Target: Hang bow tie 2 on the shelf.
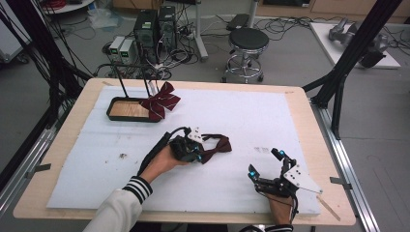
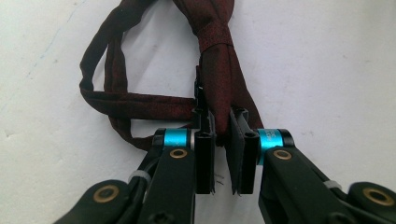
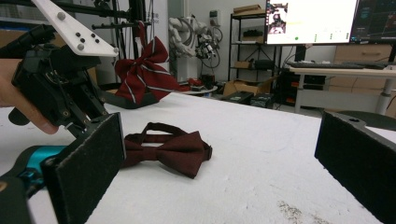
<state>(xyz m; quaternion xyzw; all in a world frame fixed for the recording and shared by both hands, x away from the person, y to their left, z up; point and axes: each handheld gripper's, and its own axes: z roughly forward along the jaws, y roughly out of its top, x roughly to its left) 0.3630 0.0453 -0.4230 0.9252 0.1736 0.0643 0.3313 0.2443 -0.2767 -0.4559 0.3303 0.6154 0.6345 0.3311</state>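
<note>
The left gripper (image 2: 223,130) is seen with its jaws clenched on one wing of the dark red bow tie (image 2: 219,70), the pinched edge being hidden between the pads. Beyond the jaws, the knot and the looped strap are laid flat on the white-covered table (image 1: 270,121); the far wing is cut off at the frame edge. The fabric is finely patterned, matte maroon. The right gripper (image 1: 265,166) is held beside it with jaws released, nothing being between them.

High view: overhead, facing forward-down, far. Gripper views: table-level, close; all share dark red bow tie (image 1: 216,146) (image 2: 219,70) (image 3: 175,151) on white mat (image 1: 251,125).
</note>
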